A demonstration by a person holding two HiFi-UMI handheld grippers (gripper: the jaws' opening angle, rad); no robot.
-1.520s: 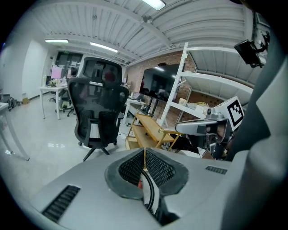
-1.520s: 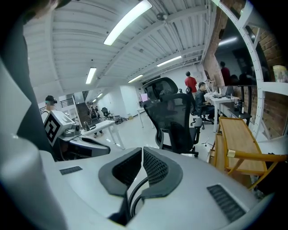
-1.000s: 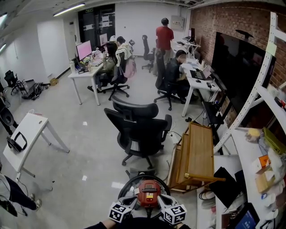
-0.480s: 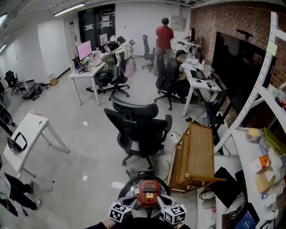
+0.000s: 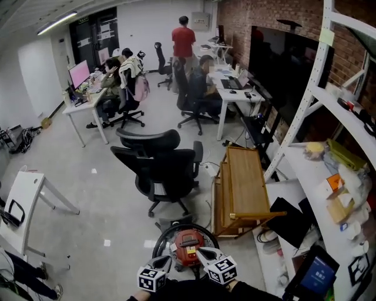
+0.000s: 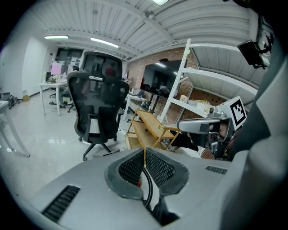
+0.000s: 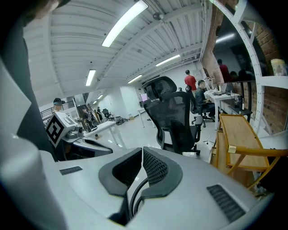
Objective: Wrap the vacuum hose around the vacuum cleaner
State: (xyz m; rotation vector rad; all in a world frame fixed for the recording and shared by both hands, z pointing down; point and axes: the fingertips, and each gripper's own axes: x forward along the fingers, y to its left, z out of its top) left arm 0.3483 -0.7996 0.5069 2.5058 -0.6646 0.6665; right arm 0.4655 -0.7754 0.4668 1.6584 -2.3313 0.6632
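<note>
Sitting on the pale floor (image 5: 100, 194) just ahead of both grippers' tips, the red vacuum cleaner (image 5: 188, 246) has the black vacuum hose (image 5: 165, 235) curving round its far side in a loop. The loop runs from beside the left gripper (image 5: 169, 263) across to beside the right gripper (image 5: 201, 254). In the head view the two grippers converge on the near side of the vacuum cleaner, each with its marker cube (image 5: 151, 278) close to the person. Whether either tip touches the red body I cannot tell.

The left gripper view shows that gripper's jaws pressed together with nothing between the pads. The right gripper is seen off to its right side, level with it. The right gripper (image 7: 142, 151) view shows the same: jaws closed tight and empty, with the left gripper close at its left.

Beyond the hose, straight ahead of both grippers, stands a black office chair (image 5: 160, 167). Ahead and to the right of the right gripper is a wooden trolley (image 5: 242, 188), and further right a white shelving rack (image 5: 305, 111) loaded with boxes and packets. Well off to the left of the left gripper is a white table (image 5: 26, 197). Far ahead, people sit at desks (image 5: 82, 106), one person in a red top (image 5: 184, 38) stands, and a dark screen (image 5: 282, 64) hangs on the brick wall (image 5: 235, 14).
</note>
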